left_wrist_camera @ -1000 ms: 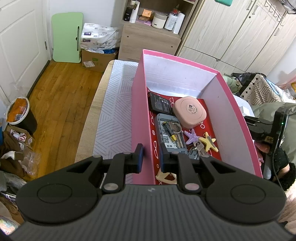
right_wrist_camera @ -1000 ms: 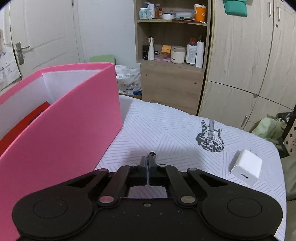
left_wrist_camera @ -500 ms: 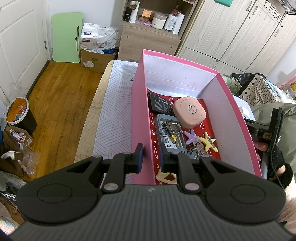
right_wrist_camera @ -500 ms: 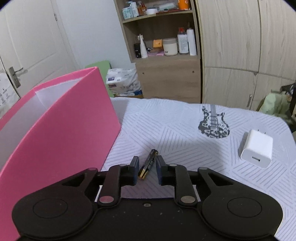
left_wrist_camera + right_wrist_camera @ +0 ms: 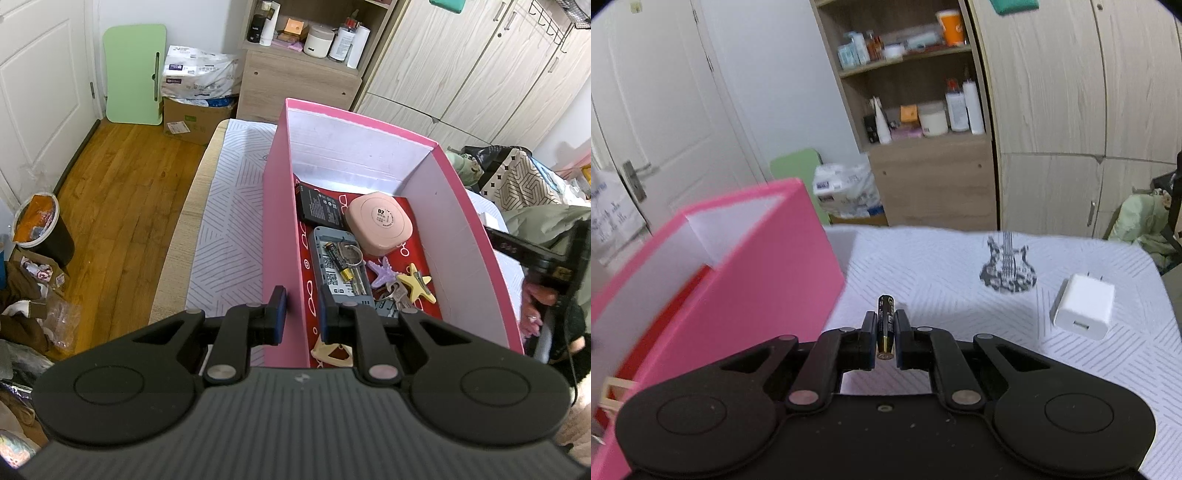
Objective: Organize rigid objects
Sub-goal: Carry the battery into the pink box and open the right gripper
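Meanwhile the left gripper (image 5: 299, 314) clamped the near left wall of the pink box (image 5: 282, 229), one pad outside it and one inside, jaws narrow on the cardboard. Inside the box lay a black battery pack (image 5: 320, 209), a round pink case (image 5: 380, 224), a grey phone (image 5: 338, 269) with its back off, and a loose battery (image 5: 338, 262) and key ring (image 5: 351, 254) lying on top of the phone. Beside these sat a purple star clip (image 5: 382, 271), a yellow star clip (image 5: 417, 282) and some keys (image 5: 397, 293). A cream clip (image 5: 330, 352) lay at the near end, partly hidden behind the jaws.

The right gripper (image 5: 885, 325) had its jaws closing narrowly on an AA battery (image 5: 885, 317), which stood nearly in line with the fingers, its gold end toward the camera. The battery appeared lifted off the table (image 5: 942, 280), though motion blur made that hard to confirm. The pink box stood just to the left of it. On the patterned cloth farther right lay a white charger (image 5: 1084, 306), near a printed guitar motif (image 5: 1008, 267). In the left wrist view, a hand (image 5: 535, 306) showed past the box's right wall.
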`<action>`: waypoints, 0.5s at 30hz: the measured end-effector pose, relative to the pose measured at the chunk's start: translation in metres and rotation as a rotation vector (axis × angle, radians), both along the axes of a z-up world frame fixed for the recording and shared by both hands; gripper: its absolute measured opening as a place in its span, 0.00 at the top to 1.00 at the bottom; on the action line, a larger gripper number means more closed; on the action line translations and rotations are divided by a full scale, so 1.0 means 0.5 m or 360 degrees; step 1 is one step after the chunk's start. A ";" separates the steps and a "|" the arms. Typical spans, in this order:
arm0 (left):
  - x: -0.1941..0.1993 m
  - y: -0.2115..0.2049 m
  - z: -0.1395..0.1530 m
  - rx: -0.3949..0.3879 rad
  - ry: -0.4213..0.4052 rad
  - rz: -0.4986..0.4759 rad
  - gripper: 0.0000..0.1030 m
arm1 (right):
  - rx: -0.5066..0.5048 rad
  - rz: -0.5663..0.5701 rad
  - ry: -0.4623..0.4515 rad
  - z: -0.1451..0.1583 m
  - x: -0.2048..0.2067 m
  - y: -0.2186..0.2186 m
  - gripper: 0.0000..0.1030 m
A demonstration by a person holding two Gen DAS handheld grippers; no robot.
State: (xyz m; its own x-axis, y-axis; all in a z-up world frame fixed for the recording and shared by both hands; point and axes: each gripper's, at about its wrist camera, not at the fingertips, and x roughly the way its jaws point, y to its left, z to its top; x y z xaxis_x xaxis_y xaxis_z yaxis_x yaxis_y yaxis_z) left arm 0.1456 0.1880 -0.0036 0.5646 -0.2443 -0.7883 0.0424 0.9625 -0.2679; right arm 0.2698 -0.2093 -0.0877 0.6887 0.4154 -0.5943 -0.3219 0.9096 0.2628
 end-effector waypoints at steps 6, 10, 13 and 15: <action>0.000 0.000 -0.001 -0.0002 -0.0002 0.0002 0.85 | 0.0110 0.0106 -0.0153 0.092 -0.051 0.011 0.89; -0.002 0.001 0.001 -0.0019 -0.0007 0.0012 0.85 | 0.0215 0.0345 -0.0155 0.147 -0.071 0.055 0.89; -0.003 0.001 0.001 -0.0022 -0.0013 0.0015 0.85 | 0.0267 0.0553 -0.0070 0.163 -0.069 0.106 0.89; -0.003 0.000 0.002 -0.0021 -0.0015 0.0017 0.85 | 0.0228 0.0655 -0.0021 0.165 -0.068 0.147 0.89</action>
State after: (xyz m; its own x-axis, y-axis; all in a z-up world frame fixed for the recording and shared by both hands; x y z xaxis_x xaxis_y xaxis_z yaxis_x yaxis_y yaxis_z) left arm 0.1442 0.1878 -0.0028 0.5747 -0.2490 -0.7795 0.0350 0.9592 -0.2805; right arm 0.2358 -0.1357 -0.0052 0.4556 0.7346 -0.5028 -0.6543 0.6593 0.3704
